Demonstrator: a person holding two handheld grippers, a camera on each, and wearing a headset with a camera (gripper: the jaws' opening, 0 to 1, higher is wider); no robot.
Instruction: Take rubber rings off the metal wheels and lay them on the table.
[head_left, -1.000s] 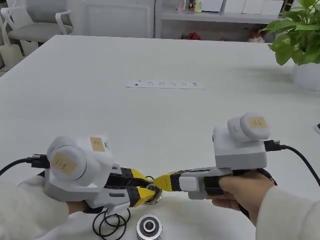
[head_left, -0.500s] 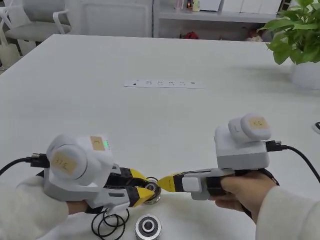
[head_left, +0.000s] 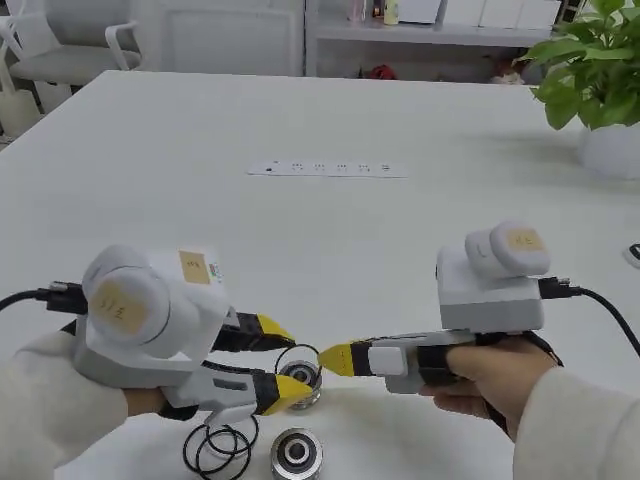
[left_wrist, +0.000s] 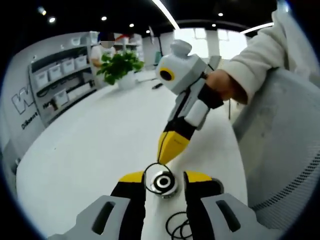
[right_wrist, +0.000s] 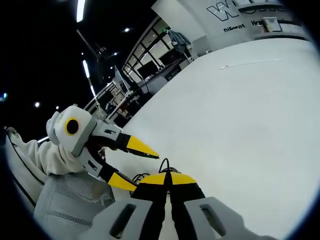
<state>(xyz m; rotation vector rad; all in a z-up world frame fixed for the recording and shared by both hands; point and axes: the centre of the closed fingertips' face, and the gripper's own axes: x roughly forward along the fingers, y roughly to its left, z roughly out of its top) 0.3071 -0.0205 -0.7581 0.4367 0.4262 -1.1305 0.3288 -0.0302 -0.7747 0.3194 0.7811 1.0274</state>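
A metal wheel (head_left: 301, 381) stands on the white table (head_left: 330, 240) between the spread jaws of my left gripper (head_left: 281, 360), which is open around it without gripping. In the left gripper view the wheel (left_wrist: 164, 183) sits between the yellow tips of that gripper (left_wrist: 165, 176). My right gripper (head_left: 328, 358) is shut on a thin black rubber ring (head_left: 296, 347) that loops up off the wheel. The right gripper view has its own gripper (right_wrist: 168, 175) closed on the ring (right_wrist: 164, 162), with the left gripper (right_wrist: 137, 167) facing it.
A second metal wheel (head_left: 297, 452) lies near the front edge, beside several loose rubber rings (head_left: 220, 445). A white power strip (head_left: 327, 168) lies mid-table. A potted plant (head_left: 592, 80) stands at the far right. Black cables trail from both grippers.
The left gripper's jaws have spread apart and let go of the wheel. The right gripper has drawn slightly to the right with the ring pinched.
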